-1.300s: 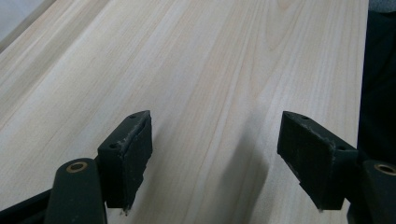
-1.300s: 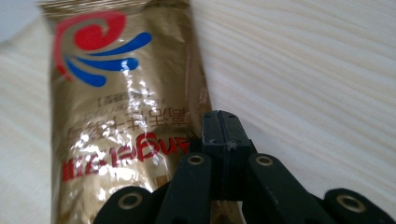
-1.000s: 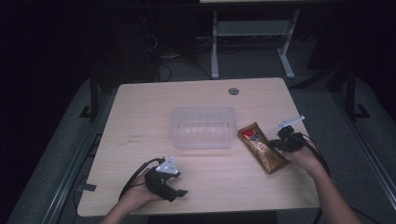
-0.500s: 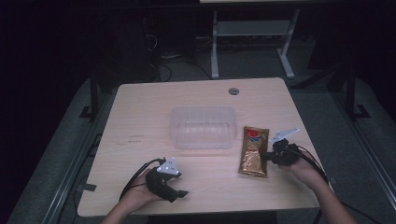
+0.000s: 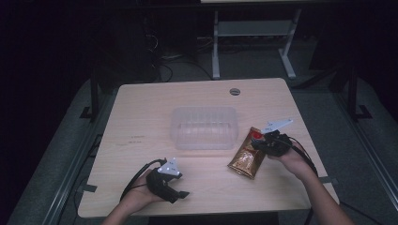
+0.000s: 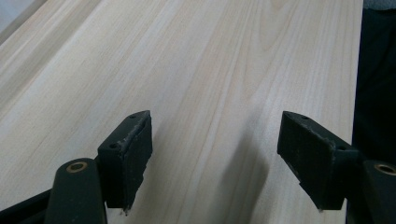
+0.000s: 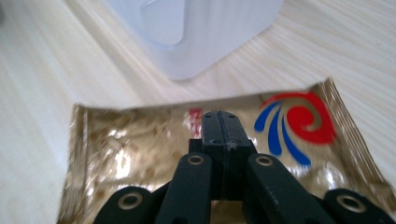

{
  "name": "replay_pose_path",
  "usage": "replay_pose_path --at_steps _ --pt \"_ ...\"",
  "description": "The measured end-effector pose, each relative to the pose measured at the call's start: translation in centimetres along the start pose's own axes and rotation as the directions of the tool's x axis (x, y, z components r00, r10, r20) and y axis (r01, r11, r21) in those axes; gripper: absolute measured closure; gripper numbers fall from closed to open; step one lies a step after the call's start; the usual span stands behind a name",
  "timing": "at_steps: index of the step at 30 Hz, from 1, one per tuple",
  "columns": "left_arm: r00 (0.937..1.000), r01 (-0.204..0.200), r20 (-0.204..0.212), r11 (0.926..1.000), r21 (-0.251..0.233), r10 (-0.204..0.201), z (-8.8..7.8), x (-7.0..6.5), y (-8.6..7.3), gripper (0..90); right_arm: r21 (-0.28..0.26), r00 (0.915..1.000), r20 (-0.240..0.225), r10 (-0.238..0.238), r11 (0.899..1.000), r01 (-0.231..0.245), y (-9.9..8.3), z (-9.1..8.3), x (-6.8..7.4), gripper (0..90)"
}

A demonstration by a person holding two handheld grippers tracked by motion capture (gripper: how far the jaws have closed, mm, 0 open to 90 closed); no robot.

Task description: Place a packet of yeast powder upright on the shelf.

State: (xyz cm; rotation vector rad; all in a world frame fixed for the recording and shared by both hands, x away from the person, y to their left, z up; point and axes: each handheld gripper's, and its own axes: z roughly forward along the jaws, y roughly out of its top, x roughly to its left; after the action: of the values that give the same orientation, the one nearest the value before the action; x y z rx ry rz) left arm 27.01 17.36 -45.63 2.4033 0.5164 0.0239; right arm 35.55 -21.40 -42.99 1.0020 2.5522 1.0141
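A glossy gold-brown snack packet (image 5: 245, 158) with a red and blue swirl lies tilted to the right of a clear plastic container (image 5: 204, 127) on the wooden table (image 5: 141, 108). My right gripper (image 5: 259, 143) is at the packet's upper right edge. In the right gripper view its jaws (image 7: 223, 126) are pressed together on the packet (image 7: 140, 144), with the container (image 7: 201, 32) just beyond. My left gripper (image 5: 182, 194) rests near the table's front edge. It stands open (image 6: 215, 158) over bare wood with nothing between its fingers.
A round grommet hole (image 5: 235, 91) sits at the table's far edge. Behind the table stand a white metal frame (image 5: 253, 33) and cables on the dark floor. The table's right edge shows close to the left gripper (image 6: 357, 93).
My right gripper has moved left and toward the front with the packet, swinging its lower end left, closer to the container. The left gripper has stayed where it was.
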Motion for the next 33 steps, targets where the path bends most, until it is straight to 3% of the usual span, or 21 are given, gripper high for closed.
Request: replay_pose_path --at_steps 4,15,19,23,28,29,33 --pt "1.0000 0.001 0.000 1.0000 -0.002 -0.001 -0.1 0.1 -0.2 26.0 0.062 0.9995 0.005 -0.031 0.998 0.031 -0.1 1.4 0.0 89.8" --pt "1.0000 -0.009 -0.002 0.9999 0.006 0.009 0.0 0.0 0.0 26.0 0.085 0.9985 -0.048 -0.025 0.996 0.029 -0.9 2.2 0.9 89.8" --pt "1.0000 -0.008 -0.004 1.0000 0.002 0.008 -0.1 0.1 -0.1 26.0 0.079 0.9956 -0.093 -0.002 0.997 0.010 -1.3 2.0 1.6 89.8" --pt "1.0000 -0.003 -0.007 1.0000 -0.006 0.003 -0.3 0.1 -0.1 26.0 0.085 0.9927 -0.119 -0.019 0.996 0.029 -1.4 1.8 2.8 89.8" --pt "1.0000 -0.001 -0.010 0.9999 -0.011 0.001 -0.4 0.0 -0.1 26.0 0.077 0.9823 -0.186 -0.022 0.996 0.037 -1.3 2.2 5.0 89.8" --pt "0.9999 -0.001 -0.011 0.9999 -0.012 0.001 -0.4 0.0 -0.1 26.0 0.071 0.9808 -0.189 -0.048 0.996 0.063 -1.3 2.4 5.4 89.8" --pt "0.9999 -0.001 -0.012 0.9999 -0.011 0.001 -0.4 0.1 -0.1 26.0 0.062 0.9739 -0.217 -0.068 0.995 0.083 -0.7 3.0 7.3 89.8"
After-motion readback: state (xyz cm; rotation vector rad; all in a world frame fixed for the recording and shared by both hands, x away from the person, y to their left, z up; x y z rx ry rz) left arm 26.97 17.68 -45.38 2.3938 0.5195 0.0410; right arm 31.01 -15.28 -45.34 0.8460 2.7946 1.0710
